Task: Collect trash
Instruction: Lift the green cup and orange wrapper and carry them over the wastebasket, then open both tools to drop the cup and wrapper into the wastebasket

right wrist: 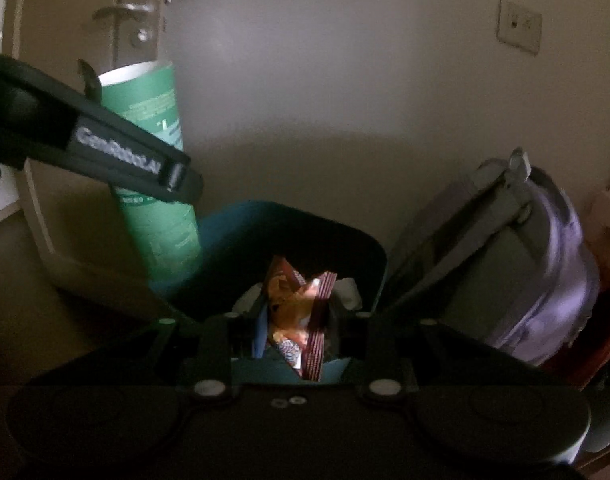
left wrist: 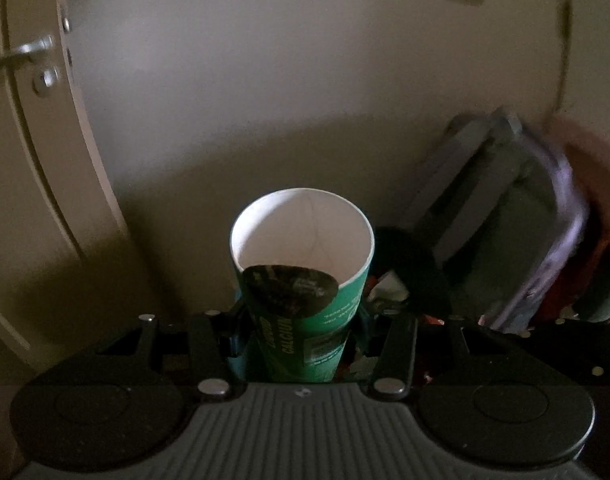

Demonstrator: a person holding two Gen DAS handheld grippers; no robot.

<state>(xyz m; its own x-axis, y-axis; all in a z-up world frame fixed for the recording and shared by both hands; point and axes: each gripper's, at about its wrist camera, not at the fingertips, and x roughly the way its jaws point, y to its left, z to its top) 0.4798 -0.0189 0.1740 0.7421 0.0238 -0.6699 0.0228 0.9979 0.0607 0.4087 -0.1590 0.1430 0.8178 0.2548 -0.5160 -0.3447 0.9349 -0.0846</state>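
Observation:
A green paper cup point(left wrist: 301, 280) with a white inside stands upright between the fingers of my left gripper point(left wrist: 301, 320), which is shut on it. In the right wrist view the same cup point(right wrist: 157, 160) hangs at the left, above the blue bin point(right wrist: 241, 220), and the left tool's dark housing point(right wrist: 117, 148) crosses in front of it. My right gripper point(right wrist: 295, 320) is shut on a crumpled orange and brown snack wrapper point(right wrist: 301, 304). It is held over the bin's dark opening, where white paper scraps point(right wrist: 351, 294) lie.
A grey and lilac backpack point(right wrist: 505, 260) leans against the wall right of the bin, also visible as the backpack point(left wrist: 505, 220). A door with a metal handle point(left wrist: 21, 54) stands at the left. A wall socket point(right wrist: 519, 26) sits high on the right. The room is dim.

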